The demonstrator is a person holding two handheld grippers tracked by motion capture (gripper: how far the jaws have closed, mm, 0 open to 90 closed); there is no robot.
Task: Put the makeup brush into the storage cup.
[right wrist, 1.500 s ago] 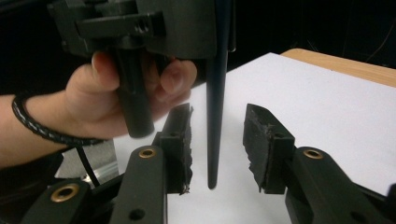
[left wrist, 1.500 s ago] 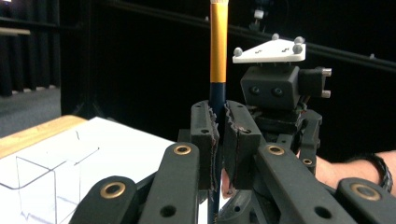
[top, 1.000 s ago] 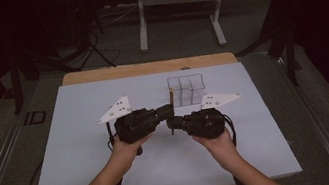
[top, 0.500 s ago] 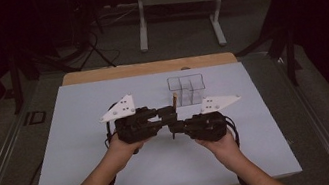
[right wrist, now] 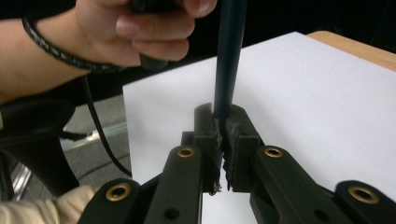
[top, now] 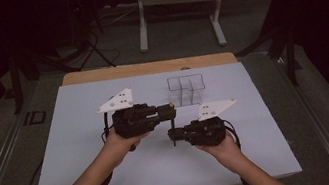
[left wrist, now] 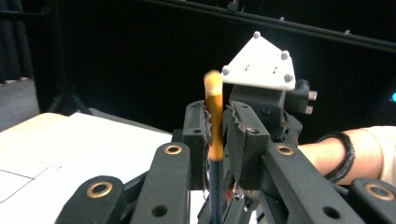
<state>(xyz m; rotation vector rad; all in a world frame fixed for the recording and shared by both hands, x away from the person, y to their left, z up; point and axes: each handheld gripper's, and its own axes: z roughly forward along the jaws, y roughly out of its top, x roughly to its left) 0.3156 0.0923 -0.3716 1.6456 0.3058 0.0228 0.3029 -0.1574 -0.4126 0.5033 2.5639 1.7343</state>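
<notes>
The left gripper (left wrist: 215, 135) pinches the gold end of a thin dark pen (left wrist: 215, 121); its jaws were just closing on it. The right gripper (right wrist: 223, 128) is pressed together on the dark shaft of the same pen. Both grippers meet over the middle of the white table (top: 61, 155), near a clear divided box (top: 185, 89).

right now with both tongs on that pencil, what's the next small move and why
Probably ease the left tongs apart and let the right tongs carry the pencil alone. The right ones are clamped on its dark shaft, while the left ones, whose jaws have just been closing, pinch the gold ferrule end. Both hands hover above the table, beside the clear organizer.
</notes>
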